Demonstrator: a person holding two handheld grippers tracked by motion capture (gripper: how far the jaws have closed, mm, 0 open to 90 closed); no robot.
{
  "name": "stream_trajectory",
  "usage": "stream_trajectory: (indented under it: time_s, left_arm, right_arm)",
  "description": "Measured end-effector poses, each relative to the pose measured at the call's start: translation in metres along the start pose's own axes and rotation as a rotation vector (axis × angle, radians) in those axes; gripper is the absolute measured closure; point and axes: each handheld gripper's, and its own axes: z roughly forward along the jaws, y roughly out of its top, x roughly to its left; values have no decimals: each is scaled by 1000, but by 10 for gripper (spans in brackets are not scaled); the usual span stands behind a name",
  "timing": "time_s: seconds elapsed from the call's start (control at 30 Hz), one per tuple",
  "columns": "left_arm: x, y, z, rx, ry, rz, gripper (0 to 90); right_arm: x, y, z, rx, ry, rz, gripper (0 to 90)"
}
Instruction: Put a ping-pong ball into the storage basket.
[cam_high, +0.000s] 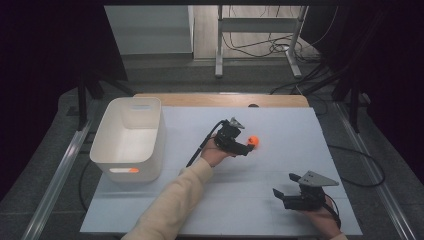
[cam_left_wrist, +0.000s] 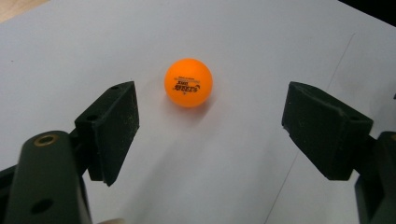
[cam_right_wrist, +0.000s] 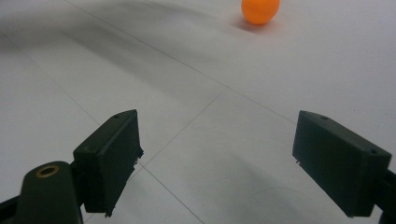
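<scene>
Bin (cam_high: 131, 137), white and deep, stands at the left side of the table (cam_high: 280, 200), well apart from everything else. To the right of it, near the middle of the table, the left gripper (cam_high: 248, 146) points toward the orange ball (cam_high: 254, 140), which lies on the white surface just beyond the jaw tips. In the left gripper view the ball (cam_left_wrist: 188, 82) sits a little ahead of the two pads and nearer to the left one, not yet between them; the jaws stand wide apart and hold nothing. A ball has no long axis, so I judge the coming move depends only on pushing the gripper further forward until the ball is between the pads. The left forearm stretches diagonally from the bottom edge, with the hand low over the table. Further right, the right gripper (cam_high: 281, 193) rests near the front edge, also spread wide and empty, clearly farther from the ball (cam_right_wrist: 260, 10).
</scene>
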Motion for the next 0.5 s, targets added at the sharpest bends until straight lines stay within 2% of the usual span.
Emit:
stream_trajectory:
  time_s: [0.5]
  left_arm:
    - [4,6,23,29,21,-24,193]
  right_arm:
    - [0,0,0,2,1,-1,156]
